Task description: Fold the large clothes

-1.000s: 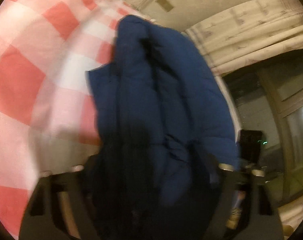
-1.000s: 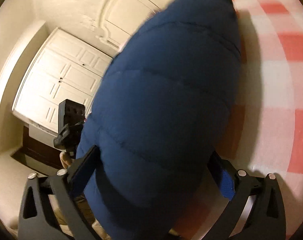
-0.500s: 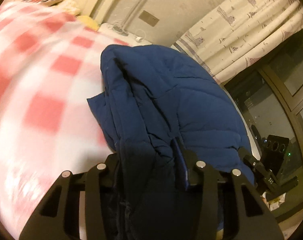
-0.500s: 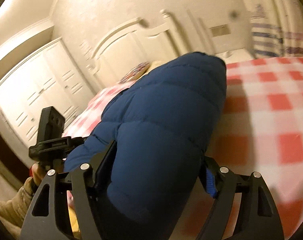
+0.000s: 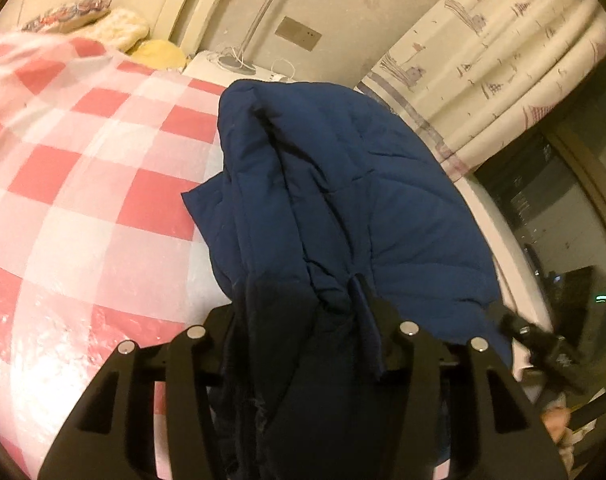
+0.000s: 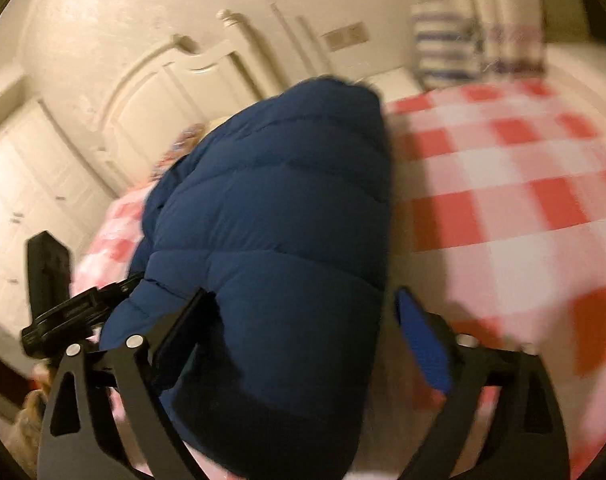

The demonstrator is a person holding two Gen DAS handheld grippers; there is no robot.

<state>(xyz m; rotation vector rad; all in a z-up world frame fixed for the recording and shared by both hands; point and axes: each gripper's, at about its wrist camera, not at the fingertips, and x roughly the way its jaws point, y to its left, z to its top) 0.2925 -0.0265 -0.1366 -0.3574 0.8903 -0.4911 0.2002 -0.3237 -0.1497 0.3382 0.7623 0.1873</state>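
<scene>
Left wrist, jacket (image 5: 343,200) between left tongs (image 5: 303,320)

jacket (image 6: 279,240) hides bed (image 6: 523,200) partly.
</scene>
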